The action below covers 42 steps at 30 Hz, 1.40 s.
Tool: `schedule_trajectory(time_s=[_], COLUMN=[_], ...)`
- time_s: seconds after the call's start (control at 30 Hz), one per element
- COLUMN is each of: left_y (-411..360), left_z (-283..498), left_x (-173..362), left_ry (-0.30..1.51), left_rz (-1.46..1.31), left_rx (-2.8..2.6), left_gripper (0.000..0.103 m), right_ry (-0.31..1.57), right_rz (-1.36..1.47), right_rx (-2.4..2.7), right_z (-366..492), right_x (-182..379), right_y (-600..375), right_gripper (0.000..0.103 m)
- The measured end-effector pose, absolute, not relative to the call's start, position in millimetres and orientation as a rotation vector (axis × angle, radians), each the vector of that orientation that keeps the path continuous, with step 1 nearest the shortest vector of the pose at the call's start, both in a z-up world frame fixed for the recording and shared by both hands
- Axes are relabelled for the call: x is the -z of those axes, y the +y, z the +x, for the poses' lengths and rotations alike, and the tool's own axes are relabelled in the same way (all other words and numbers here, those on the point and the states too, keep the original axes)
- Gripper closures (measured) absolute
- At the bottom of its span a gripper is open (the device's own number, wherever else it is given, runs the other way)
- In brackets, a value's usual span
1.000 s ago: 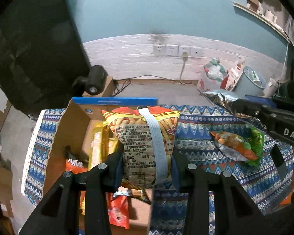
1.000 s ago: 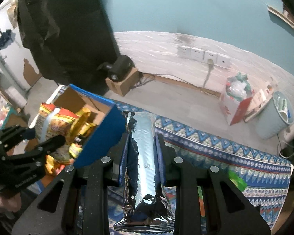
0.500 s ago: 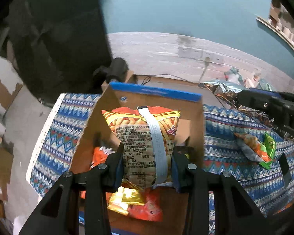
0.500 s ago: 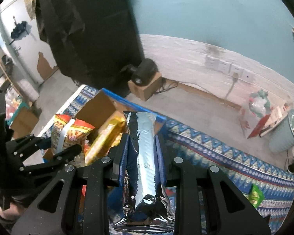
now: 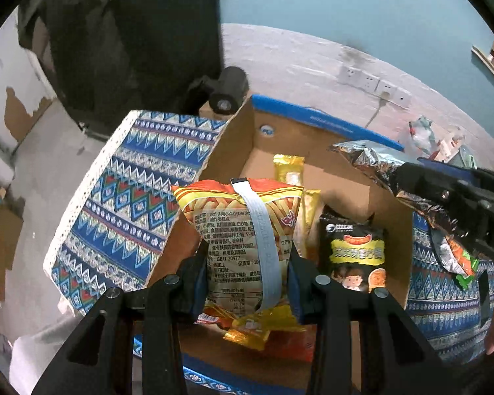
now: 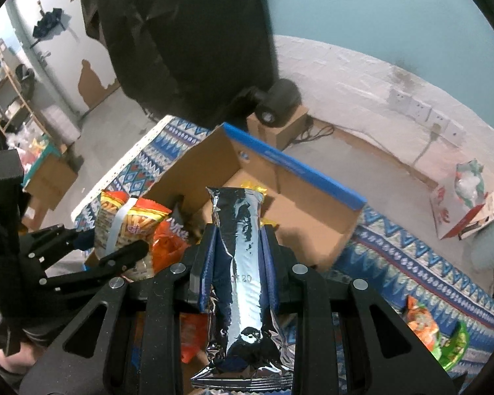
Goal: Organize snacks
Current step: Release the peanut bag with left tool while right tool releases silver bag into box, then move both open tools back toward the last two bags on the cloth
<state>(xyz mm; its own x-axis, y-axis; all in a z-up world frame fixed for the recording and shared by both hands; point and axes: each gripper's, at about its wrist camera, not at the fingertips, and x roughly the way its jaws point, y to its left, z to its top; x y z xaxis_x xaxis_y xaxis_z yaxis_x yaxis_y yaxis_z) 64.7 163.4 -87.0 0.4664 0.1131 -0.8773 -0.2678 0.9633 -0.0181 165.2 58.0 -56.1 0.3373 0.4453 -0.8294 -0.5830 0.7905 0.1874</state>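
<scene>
My left gripper is shut on an orange-yellow snack bag and holds it over the open cardboard box. The bag also shows in the right wrist view. My right gripper is shut on a silver foil snack bag, held over the box near its right wall. The foil bag shows in the left wrist view. Inside the box lie a black snack pack, yellow packs and orange-red packs.
The box stands on a blue patterned cloth. An orange-green snack bag lies on the cloth right of the box. A black camera on a small carton stands behind the box. A red-white bag sits on the floor.
Both grippers have moved left with their bags, from over the cloth to over the box. The box interior now fills the left wrist view. Neither grip has changed.
</scene>
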Motion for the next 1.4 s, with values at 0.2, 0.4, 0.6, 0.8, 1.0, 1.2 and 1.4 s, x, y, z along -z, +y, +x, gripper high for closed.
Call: schedule_trajectory(time_s=[0.2, 0.4, 0.6, 0.8, 1.0, 1.2, 1.4], left_y=[174, 179, 181, 175, 161, 141, 116], left_z=[65, 63, 59, 61, 64, 69, 72], left_x=[93, 92, 88, 89, 85, 84, 81], left_ry=[1.095, 1.102, 1.092, 1.101, 1.095, 1.118, 1.129], left_rz=[-0.168, -0.163, -0.181, -0.155, -0.157, -0.203, -0.229], left_rx=[-0.258, -0.298, -0.293, -0.276, -0.237, -0.142, -0.073], left_gripper=[0.055, 0.024, 0.024, 0.024, 0.024, 0.024, 0.024], right_ry=[1.044, 1.058, 1.077, 1.094, 1.085, 1.054, 1.055], right_rz=[-0.157, -0.157, -0.14, -0.092, -0.098, -0.129, -0.117], right_rx=[-0.684, -0.691, -0.697, -0.688, -0.664, -0.591, -0.519], right_z=[167, 169, 171, 171, 168, 164, 167], right_x=[65, 72, 76, 78, 72, 64, 59], right_y=[74, 82, 81, 72, 54, 22, -19], right_gripper=[0.078, 0.078, 0.078, 0.061, 0.05, 0.042, 0.038])
